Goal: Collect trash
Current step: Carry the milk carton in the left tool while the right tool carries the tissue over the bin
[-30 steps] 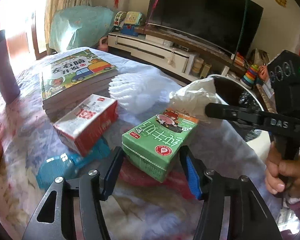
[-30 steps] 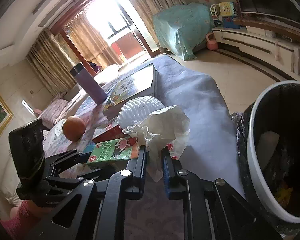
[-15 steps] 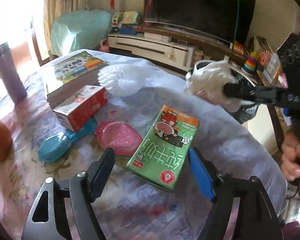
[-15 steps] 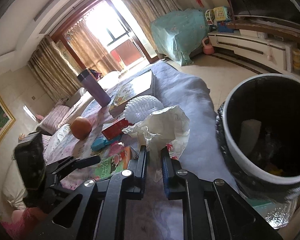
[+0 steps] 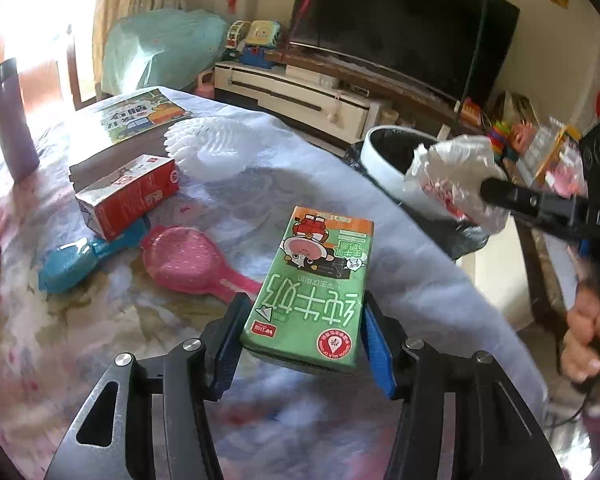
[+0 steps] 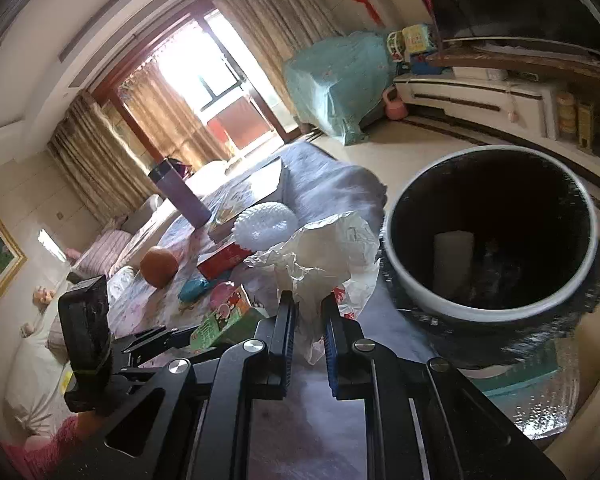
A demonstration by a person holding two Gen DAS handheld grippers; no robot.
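Note:
My left gripper (image 5: 300, 332) is shut on a green milk carton (image 5: 316, 284) and holds it above the table. My right gripper (image 6: 309, 312) is shut on a crumpled white plastic bag (image 6: 324, 248). The bag also shows in the left wrist view (image 5: 456, 176), held beside the rim of the white trash bin (image 5: 384, 160). In the right wrist view the bin (image 6: 420, 296), lined in black, stands just right of the bag, off the table edge. A red carton (image 5: 128, 196) lies on the table.
On the clothed table (image 5: 80, 340) lie a pink spoon (image 5: 188, 264), a blue spoon (image 5: 76, 260), a white foam net (image 5: 208, 148), a stack of books (image 5: 132, 124), a purple flask (image 5: 12, 120) and an orange (image 6: 159, 266). A TV stand (image 5: 300, 96) is behind.
My left gripper has closed on the green carton and lifted it off the table. My right gripper has carried the bag rightward to beside the bin's rim.

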